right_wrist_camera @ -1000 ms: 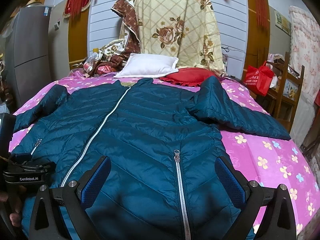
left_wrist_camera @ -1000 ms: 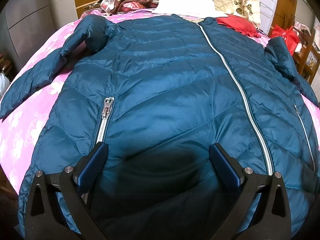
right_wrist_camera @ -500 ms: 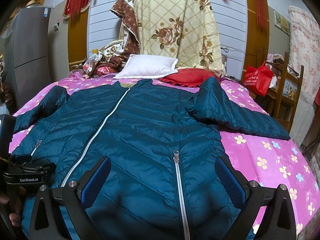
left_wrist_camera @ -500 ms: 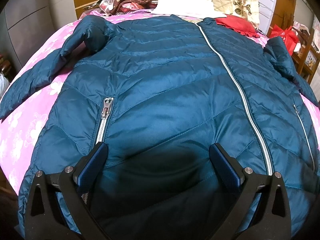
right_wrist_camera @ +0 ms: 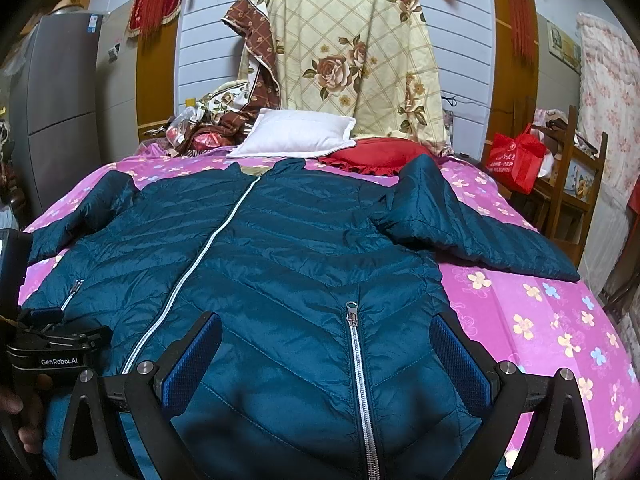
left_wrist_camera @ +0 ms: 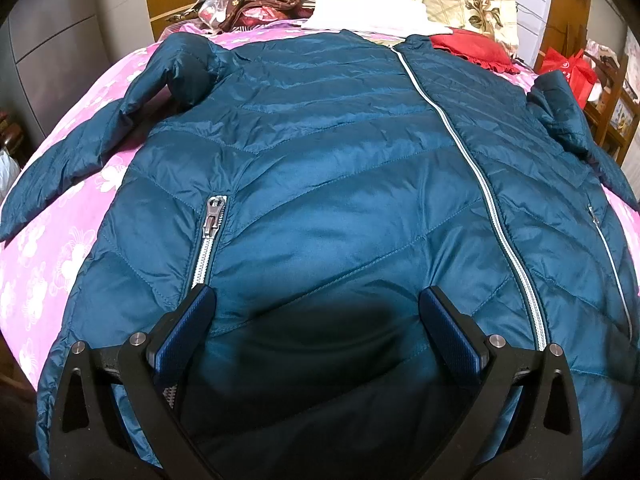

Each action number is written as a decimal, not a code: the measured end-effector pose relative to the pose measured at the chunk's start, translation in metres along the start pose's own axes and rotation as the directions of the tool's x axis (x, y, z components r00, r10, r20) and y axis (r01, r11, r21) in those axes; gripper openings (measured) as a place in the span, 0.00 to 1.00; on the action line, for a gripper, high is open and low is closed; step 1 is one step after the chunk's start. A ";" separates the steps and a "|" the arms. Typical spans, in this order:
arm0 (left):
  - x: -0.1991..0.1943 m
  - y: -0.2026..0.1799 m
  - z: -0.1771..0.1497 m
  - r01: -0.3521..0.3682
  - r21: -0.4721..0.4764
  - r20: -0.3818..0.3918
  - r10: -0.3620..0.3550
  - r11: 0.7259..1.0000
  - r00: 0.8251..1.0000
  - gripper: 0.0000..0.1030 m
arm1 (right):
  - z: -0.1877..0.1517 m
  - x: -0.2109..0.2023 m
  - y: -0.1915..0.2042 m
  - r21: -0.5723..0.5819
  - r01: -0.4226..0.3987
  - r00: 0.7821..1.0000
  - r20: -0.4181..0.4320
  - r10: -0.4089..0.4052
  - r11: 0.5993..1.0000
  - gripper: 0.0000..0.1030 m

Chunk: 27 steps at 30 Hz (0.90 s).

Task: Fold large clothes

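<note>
I see the teal quilted down jacket [right_wrist_camera: 288,264] spread flat, front up and zipped, across the pink floral bedspread [right_wrist_camera: 532,320], and I use the jacket as my landmark for everything else. My left gripper [left_wrist_camera: 316,320] hangs over the jacket's lower hem with its blue-padded fingers [left_wrist_camera: 188,328] spread wide and nothing between them; whether the tips touch the fabric I cannot tell, though they throw a dark shadow on the panel beneath. One finger sits just beside the lower end of the pocket zipper [left_wrist_camera: 210,236], the other just short of the white centre zipper [left_wrist_camera: 480,184]. My right gripper [right_wrist_camera: 326,354] hovers over the hem on the jacket's other half, likewise released and holding nothing, its fingers [right_wrist_camera: 192,360] straddling that side's pocket zipper [right_wrist_camera: 358,364]. In the right wrist view the left tool's black body marked GenRobot.AI [right_wrist_camera: 56,348] shows at the jacket's far corner, with a hand [right_wrist_camera: 24,412] wrapped round its grip. Both sleeves lie out sideways from the jacket's shoulders, the one on my right [right_wrist_camera: 472,232] angled across the bedspread. Beyond the jacket's collar rest a white pillow [right_wrist_camera: 296,134] and a red frilled cushion [right_wrist_camera: 376,156], with a cream rose-print cloth [right_wrist_camera: 352,56] hung on the wall behind them, and a red bag [right_wrist_camera: 516,156] stands on wooden furniture well apart from the sleeve
</note>
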<state>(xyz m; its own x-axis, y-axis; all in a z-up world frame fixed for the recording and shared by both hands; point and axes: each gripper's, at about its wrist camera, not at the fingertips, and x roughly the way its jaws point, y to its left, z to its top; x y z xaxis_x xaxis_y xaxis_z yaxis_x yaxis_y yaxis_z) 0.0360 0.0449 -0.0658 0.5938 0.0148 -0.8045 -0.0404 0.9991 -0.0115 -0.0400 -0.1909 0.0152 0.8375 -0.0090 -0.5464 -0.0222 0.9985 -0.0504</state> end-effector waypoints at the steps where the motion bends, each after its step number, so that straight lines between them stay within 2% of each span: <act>1: 0.000 0.000 0.000 0.000 0.000 0.000 0.000 1.000 1.000 1.00 | 0.000 0.000 0.000 0.001 -0.001 1.000 0.000 0.001 1.000 1.00; 27: 0.000 0.000 -0.001 -0.001 0.000 0.005 0.001 1.000 1.000 1.00 | 0.002 -0.001 0.000 -0.011 0.004 1.000 -0.001 -0.004 1.000 1.00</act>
<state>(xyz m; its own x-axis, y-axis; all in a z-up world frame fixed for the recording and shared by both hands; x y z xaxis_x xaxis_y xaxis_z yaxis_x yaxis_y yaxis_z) 0.0350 0.0447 -0.0665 0.5978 0.0160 -0.8015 -0.0411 0.9991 -0.0107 -0.0393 -0.1907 0.0176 0.8371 -0.0131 -0.5469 -0.0245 0.9978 -0.0615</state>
